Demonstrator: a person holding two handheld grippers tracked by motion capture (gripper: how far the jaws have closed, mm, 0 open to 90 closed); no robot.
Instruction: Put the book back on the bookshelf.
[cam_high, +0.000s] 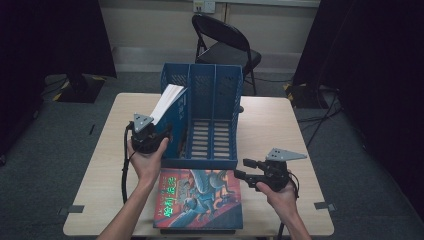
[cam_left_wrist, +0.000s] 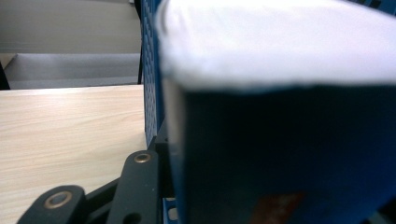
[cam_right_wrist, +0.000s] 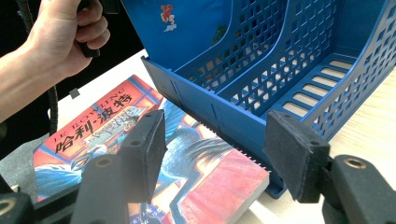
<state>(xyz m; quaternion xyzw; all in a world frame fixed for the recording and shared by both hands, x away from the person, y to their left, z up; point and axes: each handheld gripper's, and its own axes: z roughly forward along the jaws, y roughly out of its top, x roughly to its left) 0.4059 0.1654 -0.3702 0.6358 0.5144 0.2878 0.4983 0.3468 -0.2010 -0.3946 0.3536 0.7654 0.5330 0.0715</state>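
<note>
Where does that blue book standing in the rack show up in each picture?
High view: the blue book leans in the rack's left slot, upper left of centre.
Left gripper view: close up across the right side, white pages on top.
Right gripper view: top centre.
Shared landmark: the blue rack.

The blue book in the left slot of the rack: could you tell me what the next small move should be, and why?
Probably ease the blue book a little deeper into the rack until it stands upright. The left gripper holds it at its lower edge, and it leans tilted in the left slot with its white pages jutting above the rim. The right gripper hangs open above the lying book.
</note>
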